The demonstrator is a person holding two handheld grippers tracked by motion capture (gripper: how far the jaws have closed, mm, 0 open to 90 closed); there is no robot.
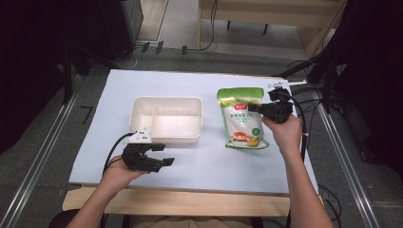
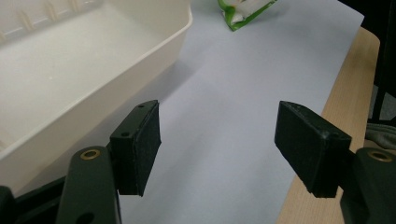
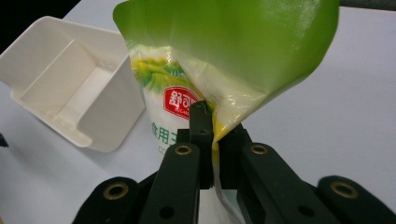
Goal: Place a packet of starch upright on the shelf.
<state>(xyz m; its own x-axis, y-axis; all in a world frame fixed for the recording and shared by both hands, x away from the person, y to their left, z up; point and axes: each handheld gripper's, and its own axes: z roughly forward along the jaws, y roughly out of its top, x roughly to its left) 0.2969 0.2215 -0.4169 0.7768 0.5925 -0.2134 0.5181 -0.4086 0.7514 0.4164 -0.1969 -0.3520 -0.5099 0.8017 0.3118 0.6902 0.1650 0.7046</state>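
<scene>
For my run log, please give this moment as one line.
right tool: shut on green pouch edge | left tool: open, holds nothing, beside white tray

pouch (image 1: 242, 118) right of container (image 1: 166, 118), on table (image 1: 199, 161)

Green-white pouch (image 1: 241, 118), pinched edge, beside tray (image 1: 166, 118)

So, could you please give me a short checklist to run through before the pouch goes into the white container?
1. Right gripper shut on the green pouch: ok, jaws pinch its edge.
2. Pouch fully off the table: cannot tell.
3. White container upright and unoccupied: ok, both compartments look bare.
4. Left gripper out of the way: ok, open, beside the container's near wall, holding nothing.
5. Path between pouch and container: ok, nothing lies between them.
</scene>
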